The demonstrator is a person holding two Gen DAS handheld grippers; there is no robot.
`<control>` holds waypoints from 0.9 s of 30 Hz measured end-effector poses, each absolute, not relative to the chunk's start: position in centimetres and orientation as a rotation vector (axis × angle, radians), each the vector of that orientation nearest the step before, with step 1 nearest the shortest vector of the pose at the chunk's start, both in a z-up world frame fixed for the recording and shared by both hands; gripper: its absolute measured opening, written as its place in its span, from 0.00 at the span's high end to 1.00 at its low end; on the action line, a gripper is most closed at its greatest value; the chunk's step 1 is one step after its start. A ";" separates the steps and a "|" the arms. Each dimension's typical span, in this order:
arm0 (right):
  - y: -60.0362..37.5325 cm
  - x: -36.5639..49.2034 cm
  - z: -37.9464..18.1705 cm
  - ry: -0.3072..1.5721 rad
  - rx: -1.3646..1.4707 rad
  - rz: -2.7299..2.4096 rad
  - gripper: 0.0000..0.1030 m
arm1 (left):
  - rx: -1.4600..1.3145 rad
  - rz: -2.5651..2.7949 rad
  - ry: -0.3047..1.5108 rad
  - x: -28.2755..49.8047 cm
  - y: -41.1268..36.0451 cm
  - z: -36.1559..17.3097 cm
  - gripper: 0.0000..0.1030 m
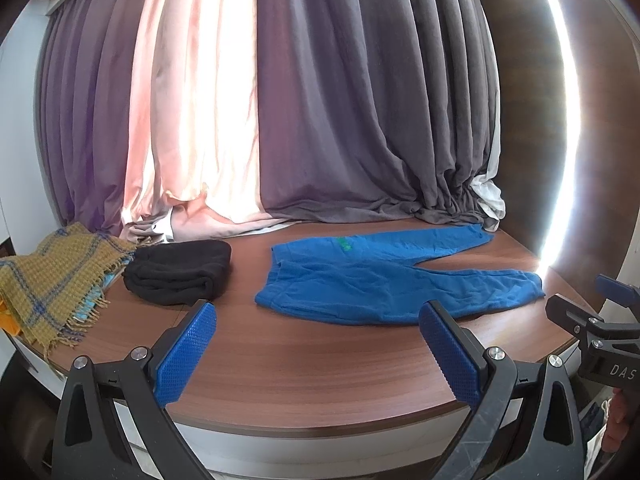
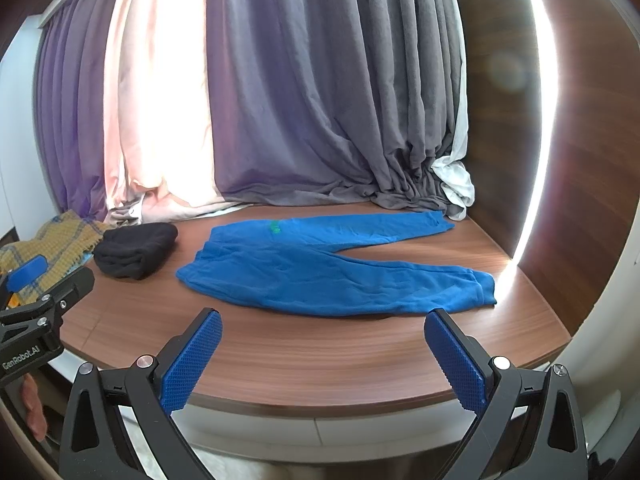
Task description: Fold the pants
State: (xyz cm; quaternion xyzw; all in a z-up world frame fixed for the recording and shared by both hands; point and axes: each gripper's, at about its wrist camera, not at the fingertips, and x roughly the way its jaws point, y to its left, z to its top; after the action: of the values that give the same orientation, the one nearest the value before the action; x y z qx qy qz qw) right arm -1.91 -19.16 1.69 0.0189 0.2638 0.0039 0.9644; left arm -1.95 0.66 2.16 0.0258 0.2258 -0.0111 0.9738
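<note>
Status: folding has not begun, judged from the layout. The blue pants [image 2: 332, 268] lie flat and fully spread on the wooden table [image 2: 320, 360], waistband toward 9 o'clock, both legs running toward 3 o'clock and splayed apart in a V. No crease or fold is visible. All steps remain: bring 1 leg over the other, then fold the length down.

Position of the pants: in the right wrist view they occupy the centre of the table, just beyond the gripper fingers. In the left wrist view they sit at about 1 o'clock from centre.

Left gripper [image 1: 316, 356]: released, jaws spread wide, holding nothing, hovering over the near table edge, apart from the cloth.

Right gripper [image 2: 322, 358]: released, jaws spread wide, empty, also short of the pants hem.

Other items: a folded black garment [image 1: 180, 276] lies near the waistband at 9 o'clock, not touching it. A yellow plaid scarf [image 1: 52, 276] lies further out at 9 o'clock. Curtains [image 1: 320, 100] hang behind the table at 12 o'clock.

Markings: "GenRobot.AI" is readable on the left gripper body in the right wrist view. "DAS" is readable on the right gripper body in the left wrist view. A small green mark [image 2: 275, 227] sits at the far waistband; its text is not legible.
</note>
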 end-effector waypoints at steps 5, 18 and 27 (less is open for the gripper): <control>-19.1 -2.0 1.6 0.530 0.041 0.008 0.01 | 0.055 -0.020 0.440 -2.2 0.9 2.2 0.00; -19.3 -2.2 1.9 0.522 0.043 0.007 0.01 | 0.056 -0.011 0.419 -2.4 1.0 2.4 0.00; -19.4 -2.1 1.9 0.522 0.045 0.008 0.01 | 0.058 -0.015 0.417 -2.1 0.8 2.6 0.00</control>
State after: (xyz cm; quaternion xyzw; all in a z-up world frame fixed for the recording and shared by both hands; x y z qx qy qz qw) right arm -2.09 -19.35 1.91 0.0221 0.2582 0.0039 0.9658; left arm -2.12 0.80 2.63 0.0287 0.2071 -0.0077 0.9779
